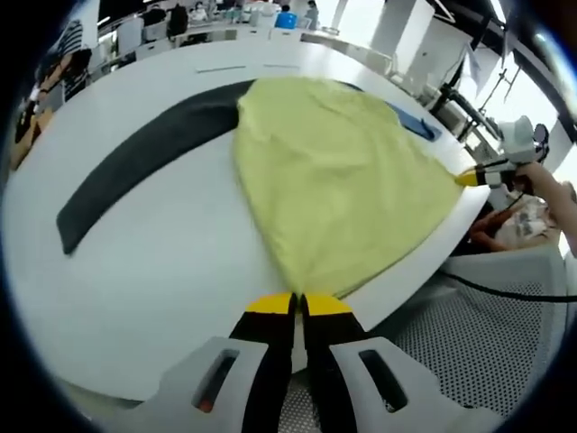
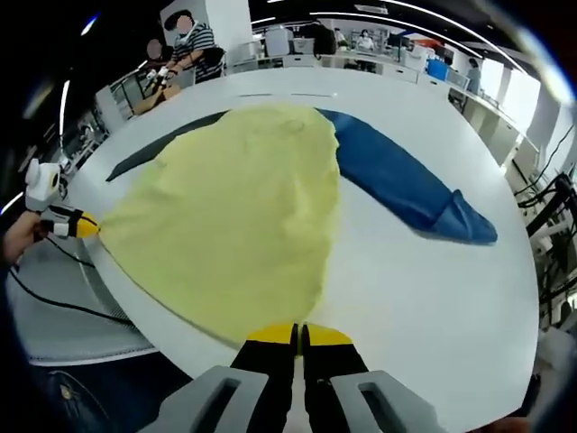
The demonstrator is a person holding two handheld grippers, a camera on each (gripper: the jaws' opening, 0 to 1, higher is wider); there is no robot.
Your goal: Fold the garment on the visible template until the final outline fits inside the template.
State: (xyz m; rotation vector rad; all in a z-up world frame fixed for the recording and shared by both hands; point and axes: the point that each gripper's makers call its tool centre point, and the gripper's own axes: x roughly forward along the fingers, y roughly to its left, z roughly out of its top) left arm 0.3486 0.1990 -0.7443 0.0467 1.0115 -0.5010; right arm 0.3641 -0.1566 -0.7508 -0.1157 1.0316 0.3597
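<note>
Yellow-green garment [image 1: 343, 180] is what we hold stretched over the near edge of a broad white table [image 1: 162, 262], and in both views it is the largest thing on that table after the tabletop itself. In the right gripper view the same cloth [image 2: 234, 216] spreads from the near edge toward the middle of the table. Beneath and beside it we see a dark mat [image 1: 135, 162] running out in a long band on one side, and a blue cloth [image 2: 406, 185] lying beyond the other side, its near part covered by the garment. We cannot make out any template outline for certain. Our left gripper [image 1: 299, 302] has its yellow-tipped jaws pressed together on one corner of the garment at the table's edge. Our right gripper [image 2: 298, 334] likewise has its jaws closed on the opposite corner, and it appears from the side in the left gripper view [image 1: 473, 178], pinching the cloth's pulled-out point. Other people stand by desks in the background.
</note>
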